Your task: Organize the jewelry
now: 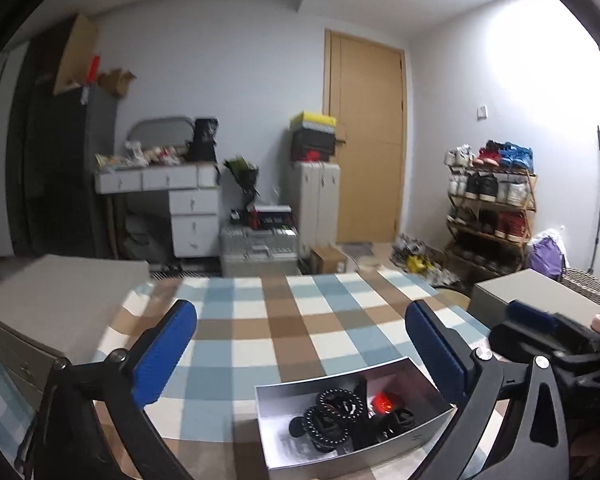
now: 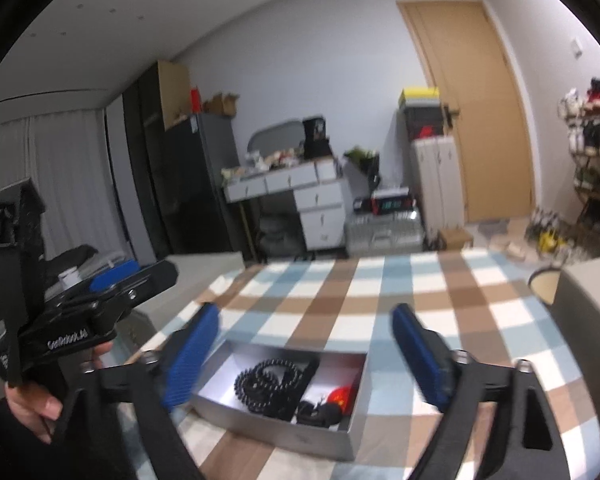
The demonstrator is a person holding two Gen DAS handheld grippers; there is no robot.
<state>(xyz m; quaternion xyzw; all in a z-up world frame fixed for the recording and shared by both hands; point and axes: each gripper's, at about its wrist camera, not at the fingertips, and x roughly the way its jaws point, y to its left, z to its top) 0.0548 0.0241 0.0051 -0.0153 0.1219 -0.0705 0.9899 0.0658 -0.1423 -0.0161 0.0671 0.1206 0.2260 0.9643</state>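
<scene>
A shallow silver box (image 1: 404, 446) sits on the checked tablecloth near the front edge; it also shows in the right wrist view (image 2: 356, 420). Inside lie black beaded bracelets (image 1: 332, 412) (image 2: 268, 384) and a red piece (image 1: 382, 402) (image 2: 342, 396). My left gripper (image 1: 300, 356) is open and empty, held above and just behind the box. My right gripper (image 2: 304, 348) is open and empty, above the box's far side. Each gripper shows at the edge of the other's view.
A grey box (image 1: 56, 304) stands on the table at the left and another grey box (image 2: 588, 320) at the right. The checked table (image 1: 284, 320) stretches beyond the silver box. A dresser, cabinet, door and shoe rack stand farther back.
</scene>
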